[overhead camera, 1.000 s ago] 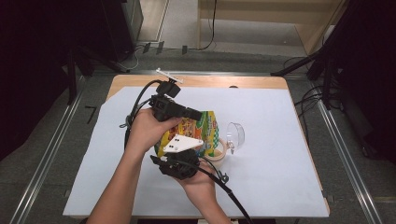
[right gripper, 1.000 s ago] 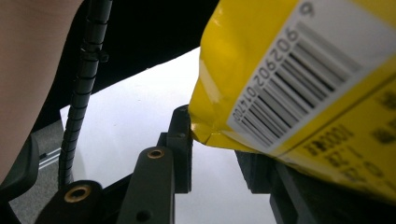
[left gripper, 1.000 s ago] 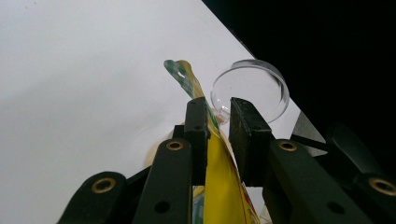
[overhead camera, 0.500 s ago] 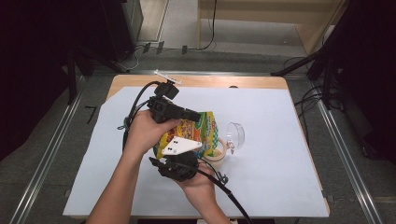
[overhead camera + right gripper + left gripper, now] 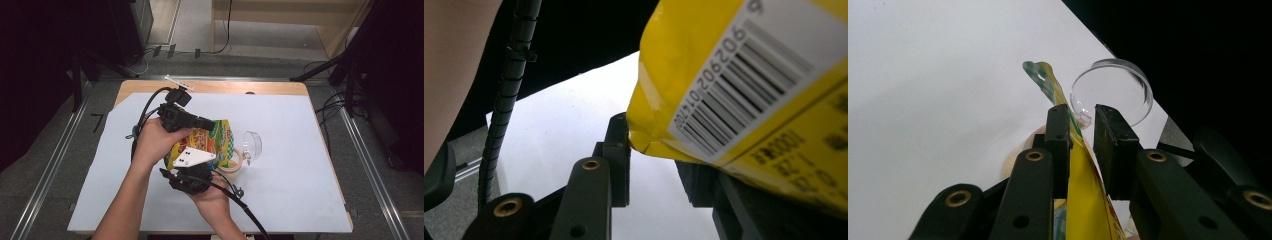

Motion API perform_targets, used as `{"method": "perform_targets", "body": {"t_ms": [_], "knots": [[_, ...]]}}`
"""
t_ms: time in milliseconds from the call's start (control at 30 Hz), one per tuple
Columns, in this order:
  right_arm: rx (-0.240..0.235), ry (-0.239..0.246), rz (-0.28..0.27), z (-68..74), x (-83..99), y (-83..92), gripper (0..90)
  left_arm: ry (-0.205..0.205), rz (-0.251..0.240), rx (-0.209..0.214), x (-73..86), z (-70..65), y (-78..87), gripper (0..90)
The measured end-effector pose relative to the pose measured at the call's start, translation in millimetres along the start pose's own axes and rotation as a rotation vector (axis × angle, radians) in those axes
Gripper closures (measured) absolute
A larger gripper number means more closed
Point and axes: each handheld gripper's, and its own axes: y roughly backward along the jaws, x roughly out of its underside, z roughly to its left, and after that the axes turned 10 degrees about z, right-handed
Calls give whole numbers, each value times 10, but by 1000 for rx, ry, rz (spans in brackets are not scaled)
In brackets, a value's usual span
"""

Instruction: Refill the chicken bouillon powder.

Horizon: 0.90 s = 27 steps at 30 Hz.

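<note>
Left gripper (image 5: 1077, 131): jaws pinch the bag (image 5: 1087, 200) at its upper edge. Right gripper (image 5: 659, 165): jaws clamp the bag's lower corner. Since a second ago nothing has shifted; pouring is judged ongoing. The bag hangs over the cup (image 5: 231, 163), long axis tilted, mouth pointing down toward it, lid (image 5: 251, 145) beside.
</note>
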Motion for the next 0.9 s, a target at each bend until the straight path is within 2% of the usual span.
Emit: {"method": "perform_targets", "body": {"t_ms": [300, 900], "knots": [[7, 13, -1, -10, 15, -6, 702, -1, 5, 4, -3, 9, -16, 770], [4, 3, -2, -9, 24, 20, 702, -7, 5, 1, -8, 0, -27, 769]]}}
